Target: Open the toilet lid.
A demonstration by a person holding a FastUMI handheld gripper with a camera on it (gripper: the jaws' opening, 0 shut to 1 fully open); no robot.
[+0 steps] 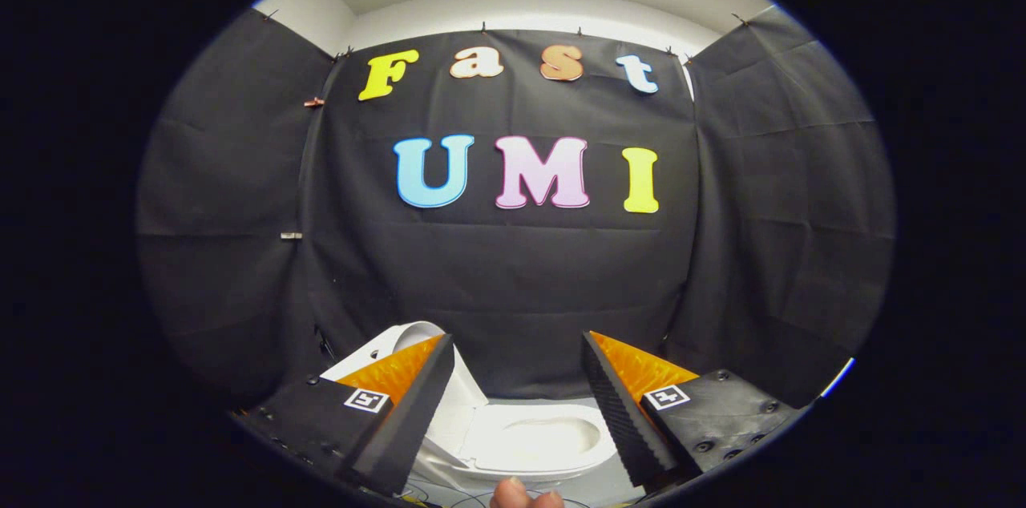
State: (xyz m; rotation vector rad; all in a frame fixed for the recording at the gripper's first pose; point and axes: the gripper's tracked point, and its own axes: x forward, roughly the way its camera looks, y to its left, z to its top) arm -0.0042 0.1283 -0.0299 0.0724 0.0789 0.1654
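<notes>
Gripper (pixel 517 404) stood released, its two fingers spread wide apart with nothing between the pads. Each finger (pixel 409 420) showed black ribbed foam on the inner face and orange on the outer, with a small square marker on the black mount behind.

Toilet (pixel 533 444) sat low, just ahead of and below the fingers, seen through the gap between them. It was white and small. The bowl opening faced up, its long axis running roughly left to right across the gap. Toilet lid (pixel 409 340) was already raised, standing up at the left end of the bowl, partly hidden behind the left finger; its rounded top edge showed above that finger's tip. The lid leaned up and away to the left.

A fingertip (pixel 521 494) of a person showed under the bowl, between the finger bases.

The toilet rested on a pale grey surface (pixel 589 492). Black cloth (pixel 513 292) hung behind and to both sides; white wall and ceiling showed above it.
</notes>
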